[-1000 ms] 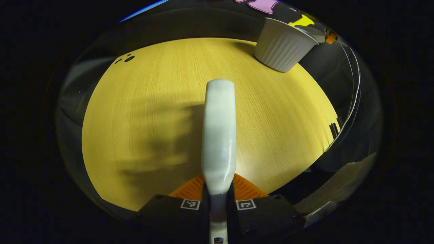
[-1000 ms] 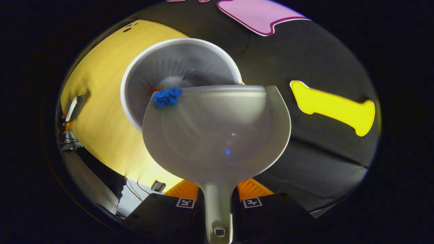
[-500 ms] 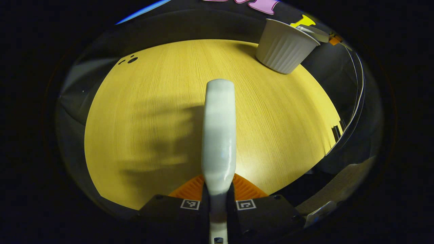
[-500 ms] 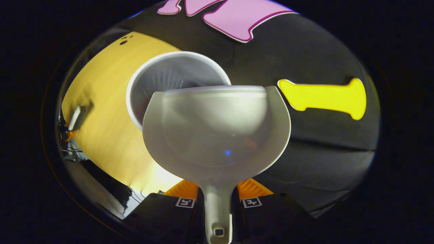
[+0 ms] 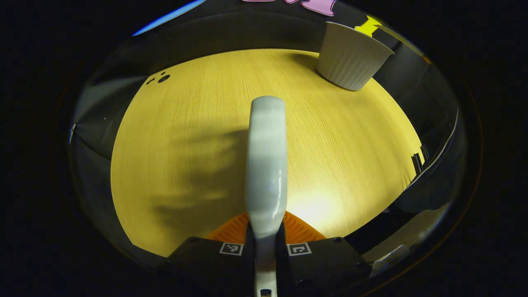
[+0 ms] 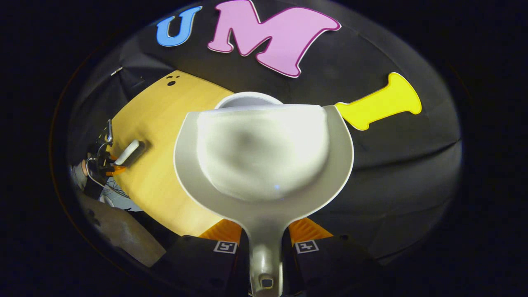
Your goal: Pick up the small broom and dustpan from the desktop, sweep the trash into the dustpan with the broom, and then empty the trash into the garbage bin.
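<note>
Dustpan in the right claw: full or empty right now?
Empty: the dustpan shows a bare pale scoop in the right gripper view, no trash on it.

The worktop (image 5: pixel 198 136) ahead of the left tool (image 5: pixel 266 243) is pale wood-grain laminate, fine straight lines, satin with a soft glare patch near the tool. The broom (image 5: pixel 266 165) handle clamped in that tool looks like smooth glossy plastic, catching highlights along its length. Far ahead to the right, the garbage bin (image 5: pixel 350 62) is matt plastic with ribbed walls. In the right tool (image 6: pixel 265 247), the dustpan (image 6: pixel 264 161) is smooth plastic, semi-gloss inside. The wall behind it is matt cloth, probably felt.
</note>
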`<state>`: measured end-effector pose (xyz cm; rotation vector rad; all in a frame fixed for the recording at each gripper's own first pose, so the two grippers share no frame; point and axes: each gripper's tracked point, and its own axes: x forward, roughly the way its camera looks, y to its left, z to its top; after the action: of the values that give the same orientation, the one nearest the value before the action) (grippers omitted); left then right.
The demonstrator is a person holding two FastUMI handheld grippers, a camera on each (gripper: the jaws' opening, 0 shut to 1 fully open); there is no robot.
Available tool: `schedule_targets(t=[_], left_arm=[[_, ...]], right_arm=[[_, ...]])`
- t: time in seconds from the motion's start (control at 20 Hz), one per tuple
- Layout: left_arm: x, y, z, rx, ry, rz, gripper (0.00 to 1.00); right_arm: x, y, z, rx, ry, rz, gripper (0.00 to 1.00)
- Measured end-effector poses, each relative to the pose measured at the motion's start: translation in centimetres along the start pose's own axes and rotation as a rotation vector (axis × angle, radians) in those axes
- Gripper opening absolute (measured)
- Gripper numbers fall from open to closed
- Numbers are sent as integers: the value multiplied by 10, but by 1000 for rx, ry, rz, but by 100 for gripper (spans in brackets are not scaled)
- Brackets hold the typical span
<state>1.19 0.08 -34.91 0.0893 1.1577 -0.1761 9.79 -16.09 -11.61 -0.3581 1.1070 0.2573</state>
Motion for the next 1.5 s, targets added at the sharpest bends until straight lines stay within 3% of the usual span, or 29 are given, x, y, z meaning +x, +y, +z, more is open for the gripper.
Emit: schedule_targets(t=[0.3,0.35,0.7,1.0,1.05,1.15,1.25,1.3,1.5], left_arm=[[3,2,4,31,15,27,24],[4,2,4,35,17,32,24],[10,4,5,43,31,64,24],[10,6,3,75,47,87,24],[10,6,3,75,48,87,24],[10,7,4,75,46,86,24],[11,8,3,79,44,93,24],[11,7,2,84,46,93,23],[10,8,2,112,54,94,25]], right_arm=[[6,99,-63,-8,7,137,32],[11,114,-71,-1,9,153,36],[75,223,-129,89,62,289,36],[135,278,-166,109,157,316,32],[145,284,-166,118,153,316,36],[162,289,-166,131,142,303,32],[176,293,-167,130,137,279,40],[180,294,-169,127,144,268,36],[182,305,-170,136,153,277,36]])
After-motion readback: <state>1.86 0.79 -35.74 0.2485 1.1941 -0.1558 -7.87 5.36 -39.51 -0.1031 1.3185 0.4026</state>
